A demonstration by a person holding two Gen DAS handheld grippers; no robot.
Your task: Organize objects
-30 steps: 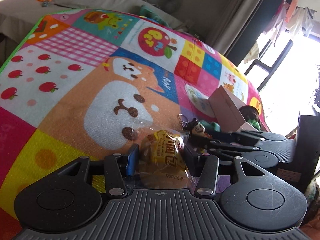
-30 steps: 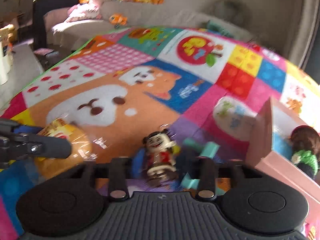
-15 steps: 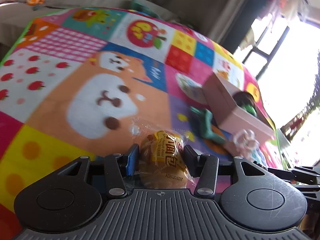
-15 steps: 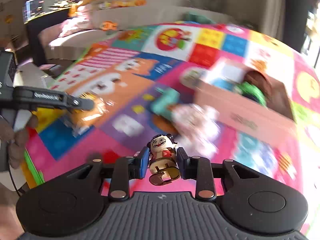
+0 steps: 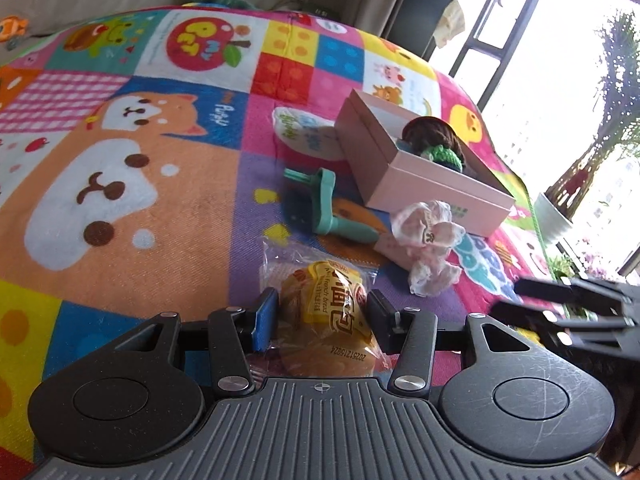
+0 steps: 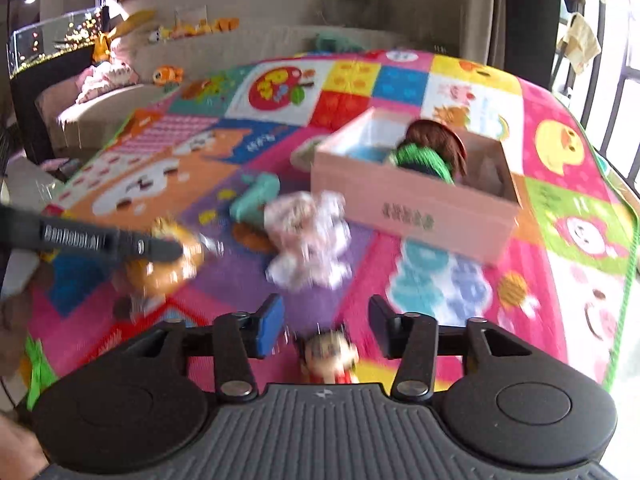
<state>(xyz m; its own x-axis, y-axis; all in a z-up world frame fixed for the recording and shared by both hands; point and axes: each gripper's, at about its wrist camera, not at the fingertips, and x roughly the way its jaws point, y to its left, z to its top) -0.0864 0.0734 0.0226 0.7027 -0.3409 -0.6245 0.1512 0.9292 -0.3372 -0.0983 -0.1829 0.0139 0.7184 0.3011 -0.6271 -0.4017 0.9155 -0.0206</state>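
My left gripper (image 5: 322,314) is shut on a wrapped yellow bread packet (image 5: 328,320) and holds it above the play mat. It also shows at the left of the right wrist view, with the bread packet (image 6: 168,264) in it. My right gripper (image 6: 325,320) is open; a small red and black doll figure (image 6: 330,356) lies below and between its fingers, blurred and free of the pads. A pink open box (image 5: 416,168) (image 6: 412,196) stands on the mat with a brown and green knitted toy (image 5: 436,144) (image 6: 432,152) inside.
A teal plastic tool (image 5: 332,208) (image 6: 256,196) and a white lace bow (image 5: 428,240) (image 6: 308,236) lie on the colourful mat (image 5: 120,184) in front of the box. A beige sofa (image 6: 120,92) with soft toys is behind. Windows are at the right.
My right gripper has opened and the doll has dropped out from between its fingers. Both grippers have swung to the right towards the pink box; the left still holds the bread.
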